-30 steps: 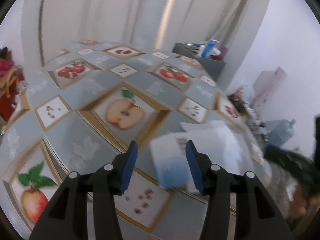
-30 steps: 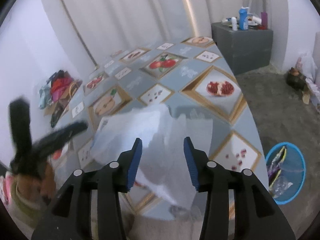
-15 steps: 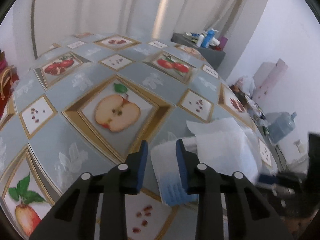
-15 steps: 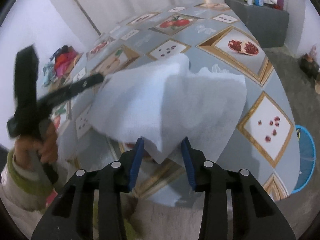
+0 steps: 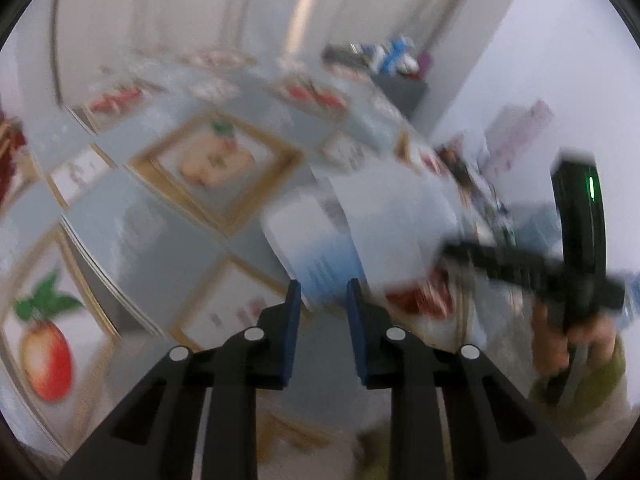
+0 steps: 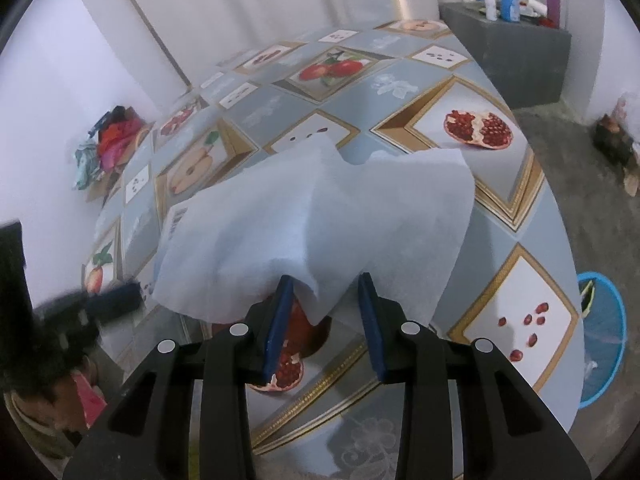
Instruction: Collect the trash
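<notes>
Lying between right gripper [image 6: 324,292] jaws, white tissue [image 6: 320,220]

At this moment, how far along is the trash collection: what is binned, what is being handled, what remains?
Done: the blue bin on the floor already holds some wrappers. In hand: the right gripper has been closing around a hanging corner of the white tissue; the left gripper has been closing at the blue-and-white packet, though blur hides any contact. Left: carrying both off the table to the bin.
</notes>
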`<act>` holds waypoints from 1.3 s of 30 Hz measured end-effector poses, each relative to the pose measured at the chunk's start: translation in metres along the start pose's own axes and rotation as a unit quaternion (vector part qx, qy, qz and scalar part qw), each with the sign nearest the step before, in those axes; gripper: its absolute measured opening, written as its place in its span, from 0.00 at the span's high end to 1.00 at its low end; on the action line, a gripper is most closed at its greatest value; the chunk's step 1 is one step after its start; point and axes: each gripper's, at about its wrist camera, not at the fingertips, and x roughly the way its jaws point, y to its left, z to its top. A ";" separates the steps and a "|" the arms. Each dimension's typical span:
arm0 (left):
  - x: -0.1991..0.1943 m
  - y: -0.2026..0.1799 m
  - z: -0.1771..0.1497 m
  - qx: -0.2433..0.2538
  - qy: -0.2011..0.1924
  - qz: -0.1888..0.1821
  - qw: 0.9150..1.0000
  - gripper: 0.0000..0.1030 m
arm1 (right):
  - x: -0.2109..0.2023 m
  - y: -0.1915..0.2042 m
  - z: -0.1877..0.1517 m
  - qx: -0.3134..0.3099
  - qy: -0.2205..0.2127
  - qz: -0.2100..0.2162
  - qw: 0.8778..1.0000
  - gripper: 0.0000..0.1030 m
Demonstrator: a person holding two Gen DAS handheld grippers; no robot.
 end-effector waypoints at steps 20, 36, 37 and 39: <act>0.040 0.017 0.017 0.000 0.064 -0.002 0.998 0.78 | 0.002 0.002 0.000 0.004 -0.007 0.007 1.000 0.72; 0.026 -0.018 -0.015 0.105 0.032 0.195 0.975 0.23 | -0.026 -0.011 -0.012 0.032 -0.029 -0.040 0.998 0.74; 0.028 -0.016 -0.014 0.100 0.034 0.198 0.974 0.21 | -0.027 -0.010 -0.013 0.031 -0.029 -0.046 0.998 0.74; 0.029 -0.011 -0.016 0.090 0.026 0.203 0.975 0.15 | -0.030 -0.009 -0.015 0.028 -0.031 -0.056 0.998 0.74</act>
